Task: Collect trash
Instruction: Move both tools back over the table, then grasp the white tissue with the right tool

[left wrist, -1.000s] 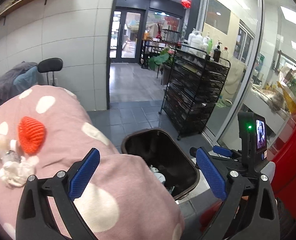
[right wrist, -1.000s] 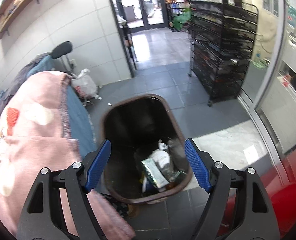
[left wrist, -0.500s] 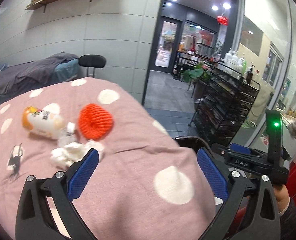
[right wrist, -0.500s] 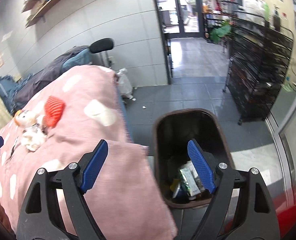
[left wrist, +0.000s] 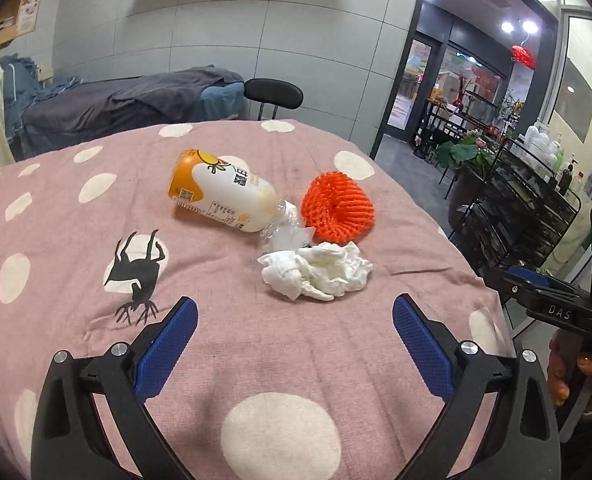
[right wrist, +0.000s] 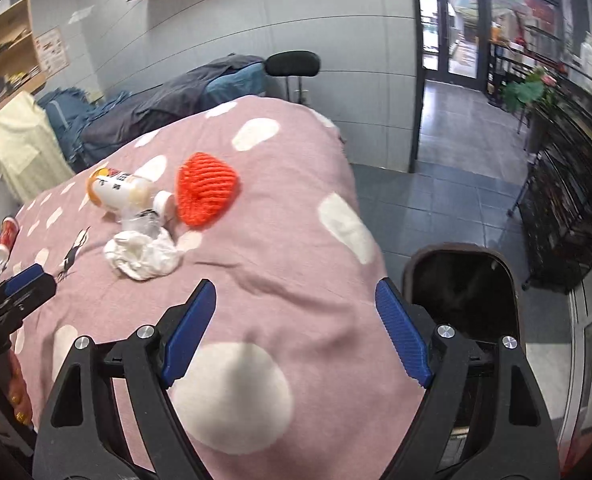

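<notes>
Trash bin (right wrist: 462,280) beside bed, interior dark

Tissue (left wrist: 316,270) before bottle (left wrist: 219,196), on bed (left wrist: 255,360)

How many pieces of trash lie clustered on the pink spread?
4: drink bottle on its side, orange foam net beside it, clear plastic wrap between them, crumpled tissue nearest. More may lie outside the cluster.

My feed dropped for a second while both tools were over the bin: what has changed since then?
Both hand-held grippers swung from the trash bin to the spotted pink cover; the left hand-held gripper now faces the crumpled tissue. The right hand-held gripper opened slightly, nothing between its jaws. Bottle, orange foam net and tissue lie untouched.
</notes>
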`<state>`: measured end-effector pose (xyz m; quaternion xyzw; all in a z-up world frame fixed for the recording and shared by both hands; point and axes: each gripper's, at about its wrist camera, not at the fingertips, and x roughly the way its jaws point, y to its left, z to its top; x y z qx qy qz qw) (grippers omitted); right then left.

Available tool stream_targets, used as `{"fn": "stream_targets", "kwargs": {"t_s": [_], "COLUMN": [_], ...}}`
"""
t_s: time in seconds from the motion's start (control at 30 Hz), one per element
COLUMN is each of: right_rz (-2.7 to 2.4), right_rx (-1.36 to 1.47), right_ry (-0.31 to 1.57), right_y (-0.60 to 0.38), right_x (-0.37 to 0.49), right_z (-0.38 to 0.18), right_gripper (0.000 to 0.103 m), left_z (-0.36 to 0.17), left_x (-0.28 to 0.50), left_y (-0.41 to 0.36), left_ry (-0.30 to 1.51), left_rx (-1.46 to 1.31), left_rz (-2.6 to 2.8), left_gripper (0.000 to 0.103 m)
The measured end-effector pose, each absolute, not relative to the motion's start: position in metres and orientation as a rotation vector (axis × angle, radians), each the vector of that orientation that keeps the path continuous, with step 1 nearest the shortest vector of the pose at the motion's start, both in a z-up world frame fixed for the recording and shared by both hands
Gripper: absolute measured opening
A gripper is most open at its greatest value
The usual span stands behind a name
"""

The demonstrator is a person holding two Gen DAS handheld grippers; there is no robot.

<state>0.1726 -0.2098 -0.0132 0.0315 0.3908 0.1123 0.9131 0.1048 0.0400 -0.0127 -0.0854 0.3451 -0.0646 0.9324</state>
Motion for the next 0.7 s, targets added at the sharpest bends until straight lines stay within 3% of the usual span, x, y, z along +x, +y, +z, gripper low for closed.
{"fn": "stream_targets", "kwargs": {"t_s": [0.27,0.7], "right_rz": [0.341,0.58], "right_rx": [0.005,-0.23], "right_ry": [0.828,0.999], "right_y": [-0.166,-0.064], "right_x": [0.189,0.217], "right_z": [-0.003,-0.033], "right_gripper": [0.081,0.081], "left_z": [-0.026,-0.025], "left_x": [0.133,0.133], "left_y": [0.043,0.093], "left_ry": [0.787,0.789], "left_rx": [-0.141,-0.262], "left_rz": [-0.155,-0.069], "left_gripper": [0.075,0.075]}}
